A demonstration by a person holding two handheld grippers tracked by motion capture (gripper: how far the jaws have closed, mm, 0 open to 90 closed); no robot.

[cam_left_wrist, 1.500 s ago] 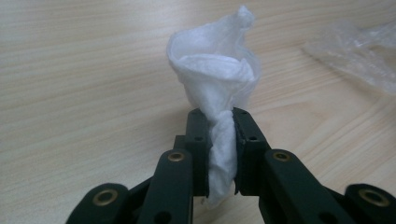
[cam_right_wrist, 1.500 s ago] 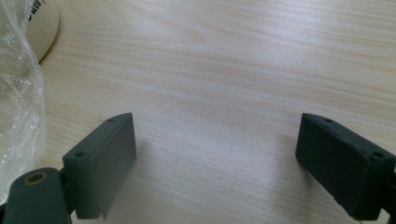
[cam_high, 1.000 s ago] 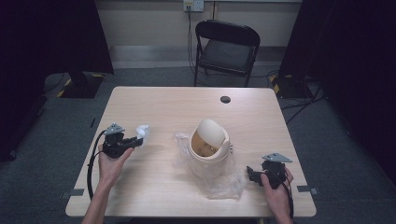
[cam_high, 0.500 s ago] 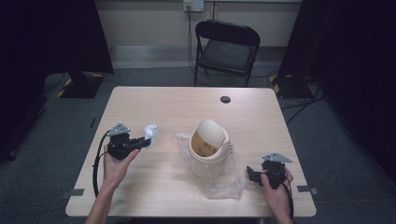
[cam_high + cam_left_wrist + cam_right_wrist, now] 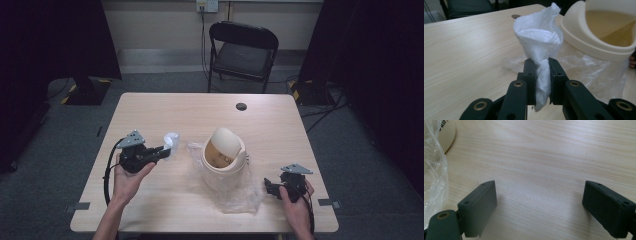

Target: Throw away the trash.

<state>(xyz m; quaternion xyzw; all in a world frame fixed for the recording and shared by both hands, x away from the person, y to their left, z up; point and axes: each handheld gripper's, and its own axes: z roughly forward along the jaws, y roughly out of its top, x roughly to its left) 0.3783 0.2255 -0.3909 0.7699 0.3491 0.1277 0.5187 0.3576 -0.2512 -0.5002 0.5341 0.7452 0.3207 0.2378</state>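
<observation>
A crumpled white tissue (image 5: pixel 541 42) is pinched between the jaws of my left gripper (image 5: pixel 541 75), which is shut on it. In the high view that left gripper (image 5: pixel 162 150) hovers over the table's left part, with the tissue (image 5: pixel 171 139) pointing toward a cream bin (image 5: pixel 224 150). The bin lies tipped on a clear plastic bag (image 5: pixel 235 192) at the table's middle; its open mouth (image 5: pixel 611 27) is close ahead on the right in the left gripper view. My right gripper (image 5: pixel 269 188) rests low at the front right, jaws wide open over bare wood (image 5: pixel 541 202).
The wooden table (image 5: pixel 150 115) has a small dark round disc (image 5: pixel 241 106) near its far edge. A black folding chair (image 5: pixel 243 50) stands behind the table. Plastic bag film (image 5: pixel 434 170) lies just left of my right gripper.
My left gripper has moved right and a little up with the tissue, nearer the bin. The right gripper has kept still.
</observation>
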